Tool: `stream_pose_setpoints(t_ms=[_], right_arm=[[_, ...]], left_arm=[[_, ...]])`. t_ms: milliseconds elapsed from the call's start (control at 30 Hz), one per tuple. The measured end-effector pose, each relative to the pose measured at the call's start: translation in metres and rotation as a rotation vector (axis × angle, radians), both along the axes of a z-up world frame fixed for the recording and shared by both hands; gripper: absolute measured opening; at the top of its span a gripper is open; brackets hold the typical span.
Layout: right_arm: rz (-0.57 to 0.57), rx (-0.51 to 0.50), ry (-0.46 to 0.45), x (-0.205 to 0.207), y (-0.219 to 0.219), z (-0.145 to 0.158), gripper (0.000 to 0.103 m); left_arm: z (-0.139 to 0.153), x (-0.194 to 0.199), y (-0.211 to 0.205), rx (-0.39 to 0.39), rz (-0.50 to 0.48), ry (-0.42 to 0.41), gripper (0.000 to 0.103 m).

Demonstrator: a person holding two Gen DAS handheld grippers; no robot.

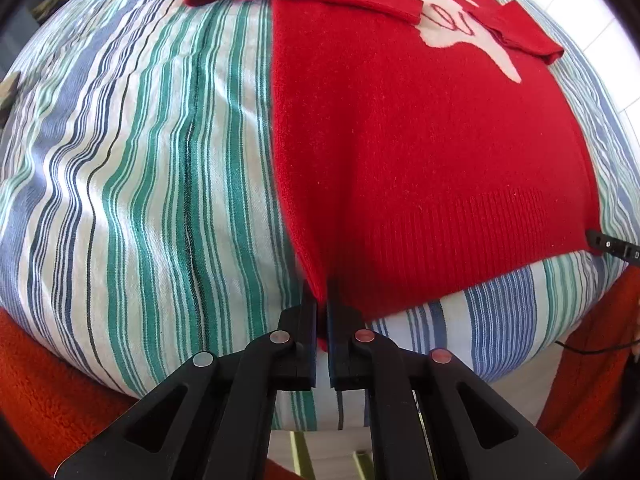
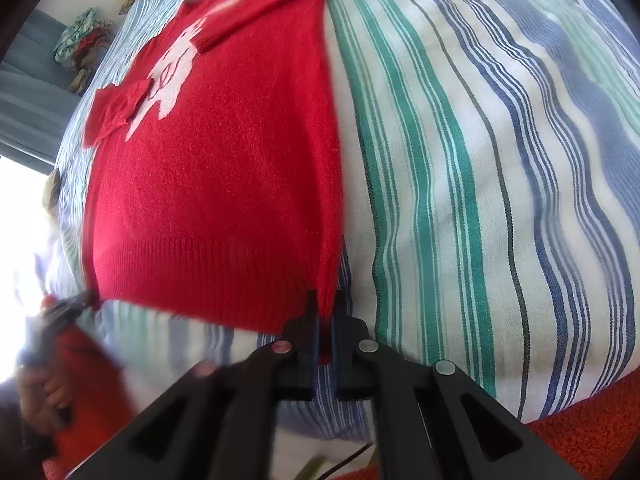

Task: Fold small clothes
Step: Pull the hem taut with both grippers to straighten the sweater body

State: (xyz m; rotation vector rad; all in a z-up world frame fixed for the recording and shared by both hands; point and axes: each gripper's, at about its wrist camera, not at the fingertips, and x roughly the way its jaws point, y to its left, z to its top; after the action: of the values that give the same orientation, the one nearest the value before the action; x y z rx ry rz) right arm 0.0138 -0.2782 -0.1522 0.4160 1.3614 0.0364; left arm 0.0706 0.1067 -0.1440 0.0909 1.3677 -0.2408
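Observation:
A small red knit sweater (image 1: 420, 140) with a white motif lies flat on a striped cloth, both sleeves folded in across the chest. It also shows in the right wrist view (image 2: 216, 184). My left gripper (image 1: 322, 312) is shut on the sweater's hem at its near left corner. My right gripper (image 2: 326, 320) is shut on the hem at its near right corner. The tip of the right gripper shows at the far hem corner in the left wrist view (image 1: 612, 246); the left gripper shows blurred in the right wrist view (image 2: 76, 304).
The striped blue, green and white cloth (image 1: 140, 180) covers the work surface and drops off at the near edge. An orange-red rug (image 1: 44, 380) lies below. A heap of other clothes (image 2: 80, 48) sits far left in the right wrist view.

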Motion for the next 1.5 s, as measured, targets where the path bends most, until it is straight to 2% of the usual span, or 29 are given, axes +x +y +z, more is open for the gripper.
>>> stream_pose_setpoints(t_ms=[200, 600, 1500], right_arm=[[0.021, -0.041, -0.004, 0.004, 0.01, 0.0, 0.004], [0.123, -0.247, -0.021, 0.014, 0.054, 0.002, 0.004], [0.166, -0.322, -0.022, 0.015, 0.065, 0.003, 0.004]], left_arm=[[-0.008, 0.004, -0.007, 0.009, 0.0, -0.004, 0.003], [-0.016, 0.002, -0.029, 0.07, -0.041, -0.043, 0.003], [-0.005, -0.01, -0.042, 0.09, -0.06, -0.051, 0.004]])
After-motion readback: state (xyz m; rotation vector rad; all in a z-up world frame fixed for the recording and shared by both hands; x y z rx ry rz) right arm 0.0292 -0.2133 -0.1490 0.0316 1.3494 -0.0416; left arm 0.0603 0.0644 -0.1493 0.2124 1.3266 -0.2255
